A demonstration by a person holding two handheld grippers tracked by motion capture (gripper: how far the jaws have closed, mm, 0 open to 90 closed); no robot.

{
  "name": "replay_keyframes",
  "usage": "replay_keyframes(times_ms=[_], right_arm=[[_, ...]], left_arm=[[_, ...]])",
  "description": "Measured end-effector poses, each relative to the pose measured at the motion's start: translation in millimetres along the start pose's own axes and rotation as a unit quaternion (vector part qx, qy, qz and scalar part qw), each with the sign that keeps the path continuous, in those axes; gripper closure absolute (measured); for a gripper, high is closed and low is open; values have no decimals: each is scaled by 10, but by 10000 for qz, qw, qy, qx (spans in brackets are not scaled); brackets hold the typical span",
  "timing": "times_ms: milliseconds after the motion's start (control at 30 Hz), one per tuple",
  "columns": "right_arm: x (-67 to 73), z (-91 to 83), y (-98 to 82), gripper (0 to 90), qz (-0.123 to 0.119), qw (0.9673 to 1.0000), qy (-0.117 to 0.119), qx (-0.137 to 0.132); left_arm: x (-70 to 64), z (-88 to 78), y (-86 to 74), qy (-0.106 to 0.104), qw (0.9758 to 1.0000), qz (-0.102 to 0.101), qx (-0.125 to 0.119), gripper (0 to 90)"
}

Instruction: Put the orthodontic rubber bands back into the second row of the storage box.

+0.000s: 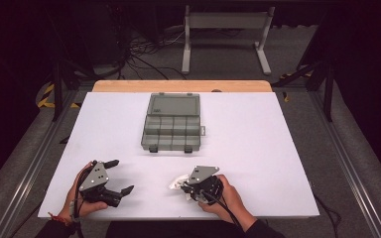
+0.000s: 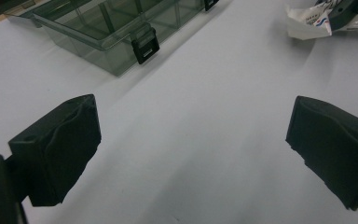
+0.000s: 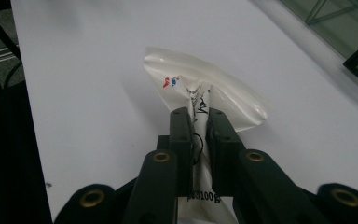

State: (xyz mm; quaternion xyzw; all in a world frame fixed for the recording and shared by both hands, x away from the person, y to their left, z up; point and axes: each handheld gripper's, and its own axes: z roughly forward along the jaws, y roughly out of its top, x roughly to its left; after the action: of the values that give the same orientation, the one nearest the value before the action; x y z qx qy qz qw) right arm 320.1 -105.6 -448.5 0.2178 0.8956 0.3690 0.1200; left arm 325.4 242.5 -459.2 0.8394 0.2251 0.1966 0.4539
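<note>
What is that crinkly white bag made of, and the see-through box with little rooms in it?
The white bag looks like thin glossy plastic film: it shines, creases and bunches where the right gripper pinches it. The box looks like hard smoky clear plastic, since you can see through its walls and open lid to its dividers; its black latches look like matte plastic.

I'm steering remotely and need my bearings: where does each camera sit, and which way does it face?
High view: above the person's table edge, looking forward and down at the table; both hands show.
Left gripper view: rides the left tool, looking past open jaws toward the organizer box.
Right gripper view: rides the right tool, shut on the white packet.
Shared: all three show the box and the packet.
</note>
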Motion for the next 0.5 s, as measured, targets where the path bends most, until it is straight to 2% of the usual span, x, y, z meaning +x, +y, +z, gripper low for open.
replay_keyframes(times_ms=[67,167,500], right_arm=[[-13,-23,0,830,13,10000,36,-37],[-17,-57,2,831,-111,9999,20,-47],[-96,-189,7,831,-45,9994,-5,-347]], left_arm=[[-5,3,0,-1,10000,3,-4,38],[-9,0,0,-8,10000,9,-16,38],[10,-25,-7,7,10000,-25,-69,37]])
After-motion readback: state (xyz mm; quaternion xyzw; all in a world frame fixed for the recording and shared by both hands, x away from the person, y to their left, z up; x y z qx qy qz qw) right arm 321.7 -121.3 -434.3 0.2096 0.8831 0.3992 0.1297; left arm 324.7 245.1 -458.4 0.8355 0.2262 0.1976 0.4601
